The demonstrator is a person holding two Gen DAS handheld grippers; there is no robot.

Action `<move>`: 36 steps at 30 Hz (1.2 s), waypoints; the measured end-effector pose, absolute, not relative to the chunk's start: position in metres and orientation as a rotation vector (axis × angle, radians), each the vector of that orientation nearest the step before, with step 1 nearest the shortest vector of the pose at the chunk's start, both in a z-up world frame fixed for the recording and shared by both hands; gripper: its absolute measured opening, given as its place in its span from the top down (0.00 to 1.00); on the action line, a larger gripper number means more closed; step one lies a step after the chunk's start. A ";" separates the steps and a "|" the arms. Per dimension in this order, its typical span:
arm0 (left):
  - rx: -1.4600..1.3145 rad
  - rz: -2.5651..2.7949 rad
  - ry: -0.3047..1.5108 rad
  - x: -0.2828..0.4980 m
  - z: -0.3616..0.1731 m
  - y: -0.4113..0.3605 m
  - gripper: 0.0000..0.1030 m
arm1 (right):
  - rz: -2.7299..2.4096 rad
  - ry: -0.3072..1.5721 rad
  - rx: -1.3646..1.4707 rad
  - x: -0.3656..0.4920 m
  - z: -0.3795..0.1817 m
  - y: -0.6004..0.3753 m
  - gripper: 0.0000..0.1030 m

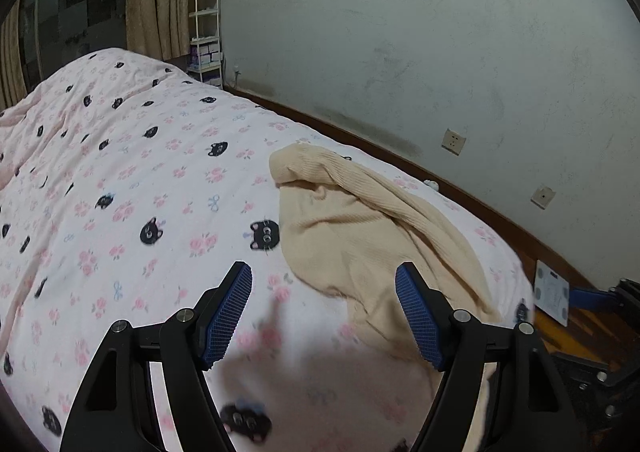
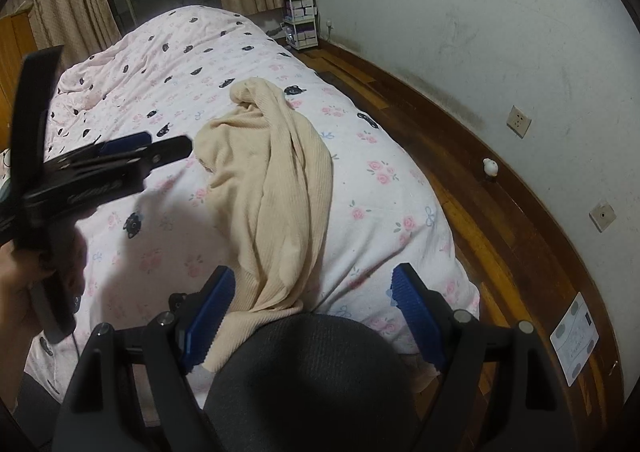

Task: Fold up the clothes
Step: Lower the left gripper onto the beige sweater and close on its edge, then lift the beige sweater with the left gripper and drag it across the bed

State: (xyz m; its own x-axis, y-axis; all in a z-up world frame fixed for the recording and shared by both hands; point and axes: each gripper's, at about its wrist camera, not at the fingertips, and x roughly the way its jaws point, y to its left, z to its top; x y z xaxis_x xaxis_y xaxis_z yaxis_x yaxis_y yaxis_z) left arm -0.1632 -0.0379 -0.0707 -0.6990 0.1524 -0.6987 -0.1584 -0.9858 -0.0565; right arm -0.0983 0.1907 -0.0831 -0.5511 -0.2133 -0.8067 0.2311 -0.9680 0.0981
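Covering nearly all we see is the bed (image 2: 400, 212), its pink quilt printed with cat faces and roses, a white wall and wooden floor beside it. On the quilt, close to the near edge, lies the cream ribbed garment (image 2: 276, 188), bunched lengthwise into ropey folds, its lower end trailing over the bed edge behind a dark rounded chair back (image 2: 308, 368). We judge it light, limp and stretchy: it will sag and slide rather than hold a crease, so we should spread it flat first, pinching a hem or shoulder corner on each side rather than the bundled middle. Our left gripper (image 1: 324, 308) hangs above the quilt just beside the cloth, jaws spread, nothing between them. Our right gripper (image 2: 314, 312) likewise stands released over the garment's lower end, not yet pinching it.
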 end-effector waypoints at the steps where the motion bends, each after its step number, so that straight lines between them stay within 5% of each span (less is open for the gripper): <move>1: -1.136 2.741 0.011 -0.168 -0.073 -0.039 0.33 | -2.564 0.026 1.336 -0.100 -0.084 0.191 0.20; 11: -1.211 2.668 -0.097 -0.193 -0.095 -0.048 0.36 | -2.557 0.001 1.381 -0.112 -0.095 0.198 0.20; 15: -1.246 2.631 -0.136 -0.199 -0.101 -0.050 0.56 | -2.550 0.007 1.385 -0.113 -0.097 0.195 0.20; 19: -1.261 2.608 -0.176 -0.202 -0.105 -0.049 0.63 | -2.547 0.016 1.387 -0.114 -0.097 0.193 0.20; 21: -1.267 2.608 -0.184 -0.202 -0.105 -0.049 0.83 | -2.546 0.013 1.392 -0.114 -0.098 0.193 0.20; 24: -1.261 2.593 -0.240 -0.202 -0.103 -0.053 0.90 | -2.544 0.007 1.400 -0.115 -0.099 0.194 0.20; 36: -1.173 2.684 -0.358 -0.181 -0.069 -0.092 0.92 | -2.536 0.018 1.397 -0.114 -0.100 0.185 0.20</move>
State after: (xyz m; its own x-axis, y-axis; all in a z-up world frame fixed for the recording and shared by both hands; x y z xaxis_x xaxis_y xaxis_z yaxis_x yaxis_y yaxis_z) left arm -0.1805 -0.0916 -0.0689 -0.6689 0.2681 -0.6934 -0.0769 -0.9527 -0.2942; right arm -0.1142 0.1850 -0.1001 -0.5114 -0.2072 -0.8340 0.2190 -0.9699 0.1067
